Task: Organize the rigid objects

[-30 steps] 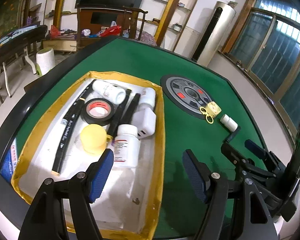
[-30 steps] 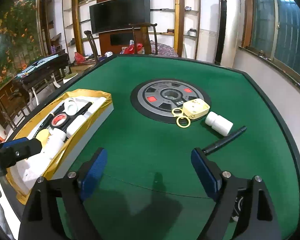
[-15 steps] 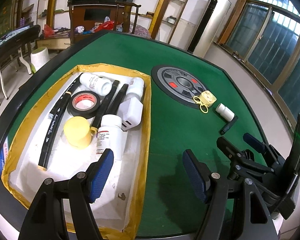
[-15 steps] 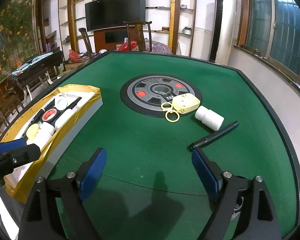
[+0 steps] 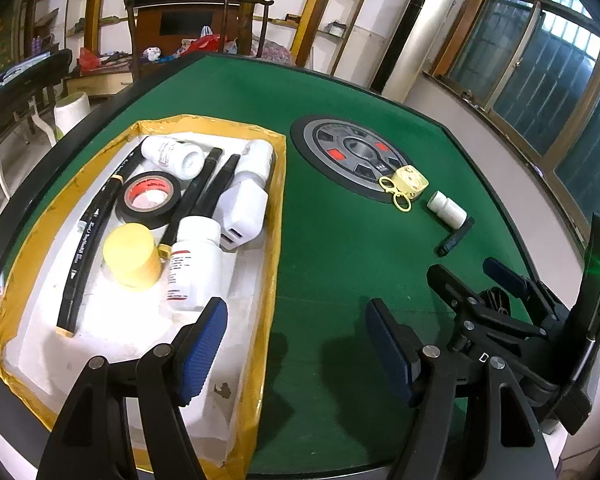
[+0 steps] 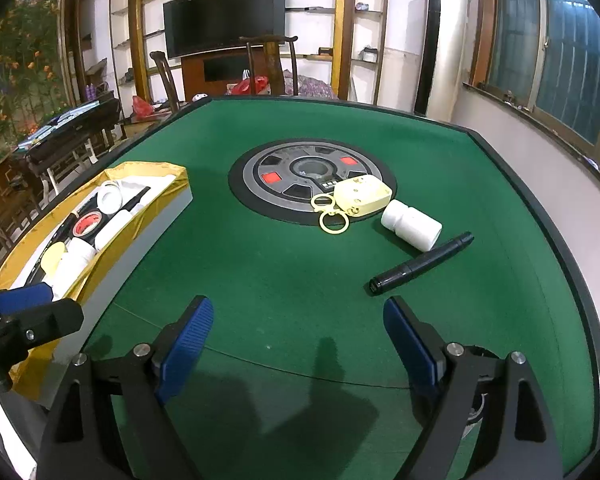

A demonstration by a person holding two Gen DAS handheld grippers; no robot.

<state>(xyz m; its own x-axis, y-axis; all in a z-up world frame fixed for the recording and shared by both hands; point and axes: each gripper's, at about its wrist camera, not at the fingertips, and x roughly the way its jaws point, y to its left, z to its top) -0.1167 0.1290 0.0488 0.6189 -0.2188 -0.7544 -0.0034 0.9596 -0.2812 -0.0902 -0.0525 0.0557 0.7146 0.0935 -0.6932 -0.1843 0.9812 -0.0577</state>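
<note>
A white tray with a yellow taped rim (image 5: pixel 278 216) holds white bottles, a black tape roll (image 5: pixel 150 198), a yellow cup (image 5: pixel 132 258), black markers and a white charger. It also shows in the right wrist view (image 6: pixel 148 216). On the green felt lie a pale yellow case with rings (image 6: pixel 360 198), a small white bottle (image 6: pixel 412 226) and a black marker (image 6: pixel 420 264). My left gripper (image 5: pixel 296 350) is open and empty over the tray's near right corner. My right gripper (image 6: pixel 298 340) is open and empty, short of the marker.
A round grey and black disc (image 6: pixel 312 180) is set in the middle of the table (image 6: pixel 500 184). The table's black raised edge (image 6: pixel 572 264) runs along the right. Chairs, shelves and a TV stand behind the table.
Both grippers have pulled back toward the near edge of the table. The tray and the loose objects sit farther ahead. Both stay open and empty.
</note>
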